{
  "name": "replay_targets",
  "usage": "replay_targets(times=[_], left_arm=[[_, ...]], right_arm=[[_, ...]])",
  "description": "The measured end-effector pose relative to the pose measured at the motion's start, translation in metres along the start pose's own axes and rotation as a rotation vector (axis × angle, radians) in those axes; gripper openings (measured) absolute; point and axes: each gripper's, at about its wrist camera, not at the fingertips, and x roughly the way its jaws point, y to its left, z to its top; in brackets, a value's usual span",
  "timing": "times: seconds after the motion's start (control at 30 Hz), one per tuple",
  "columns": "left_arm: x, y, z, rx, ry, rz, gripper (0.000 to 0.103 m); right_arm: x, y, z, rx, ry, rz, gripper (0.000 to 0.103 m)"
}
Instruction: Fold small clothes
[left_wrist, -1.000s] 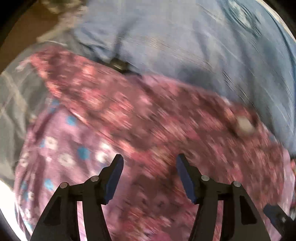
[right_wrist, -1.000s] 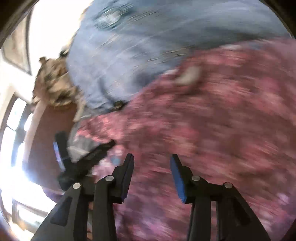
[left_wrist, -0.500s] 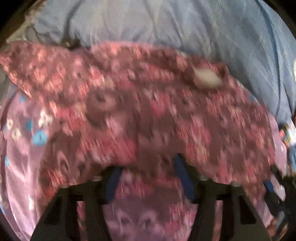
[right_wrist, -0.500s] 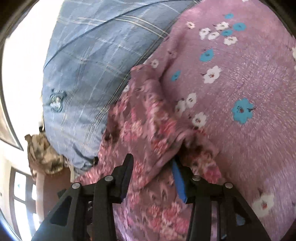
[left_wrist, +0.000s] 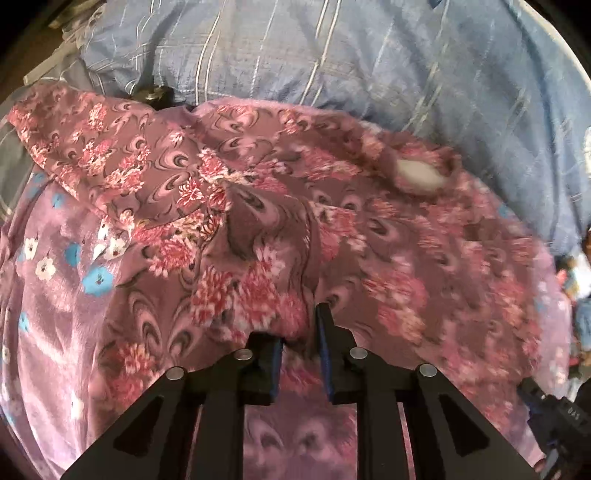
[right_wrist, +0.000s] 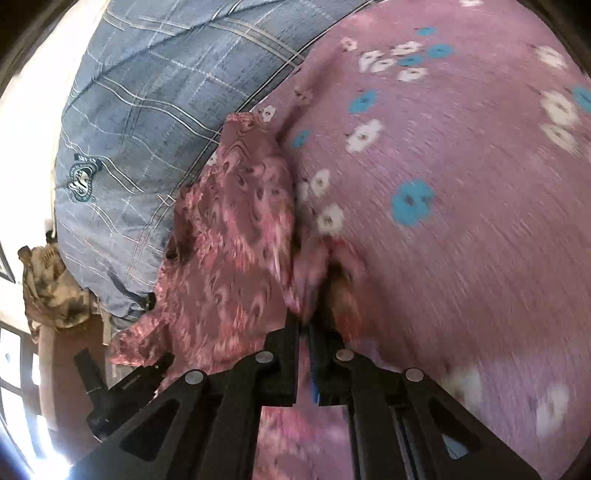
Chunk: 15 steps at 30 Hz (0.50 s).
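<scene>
A small maroon garment with pink flowers (left_wrist: 258, 206) lies spread on a purple floral sheet (left_wrist: 55, 295); a white tag (left_wrist: 419, 171) shows near its far right. My left gripper (left_wrist: 299, 332) is shut on the garment's near edge, with cloth bunched between the fingers. In the right wrist view the same garment (right_wrist: 229, 236) hangs folded along the sheet (right_wrist: 461, 184). My right gripper (right_wrist: 304, 325) is shut on its other near edge. The left gripper also shows in the right wrist view (right_wrist: 122, 387) at lower left.
A blue plaid quilt (left_wrist: 332, 55) lies beyond the garment, with a crest badge (right_wrist: 83, 177) in the right wrist view. A brown patterned cloth (right_wrist: 51, 291) sits at the left by a bright window. Coloured items (left_wrist: 580, 280) lie at the far right edge.
Both grippers went from open above the garment to shut on its near edge. The garment's edge has been gathered and lifted off the purple sheet.
</scene>
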Motion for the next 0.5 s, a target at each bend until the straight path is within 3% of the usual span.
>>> replay_targets(times=[0.1, 0.13, 0.17, 0.23, 0.33, 0.4, 0.43, 0.5], left_arm=[[-0.028, -0.007, -0.006, -0.041, -0.063, -0.086, 0.023], [-0.033, -0.009, -0.006, -0.038, -0.078, -0.097, 0.024], [-0.038, -0.012, -0.007, -0.027, -0.105, -0.105, 0.024], [-0.038, -0.013, -0.004, -0.009, -0.158, -0.067, 0.028], [-0.016, -0.01, 0.004, 0.007, -0.164, 0.046, 0.028], [0.006, -0.007, 0.007, 0.018, -0.112, 0.101, 0.028], [0.017, -0.006, 0.009, 0.021, -0.088, 0.129, 0.028], [0.031, -0.011, 0.011, 0.053, -0.072, 0.175, 0.028]], right_arm=[[-0.029, 0.029, -0.003, -0.11, -0.088, 0.046, 0.01], [-0.036, 0.04, 0.001, -0.153, -0.13, 0.042, 0.016], [-0.04, 0.054, 0.009, -0.205, -0.175, 0.041, 0.034], [-0.031, 0.066, 0.026, -0.244, -0.214, -0.006, 0.056], [0.007, 0.068, 0.049, -0.257, -0.183, -0.175, 0.055], [0.037, 0.059, 0.059, -0.279, -0.111, -0.271, 0.032], [0.047, 0.058, 0.063, -0.293, -0.085, -0.273, 0.006], [0.049, 0.058, 0.07, -0.324, -0.114, -0.286, 0.006]])
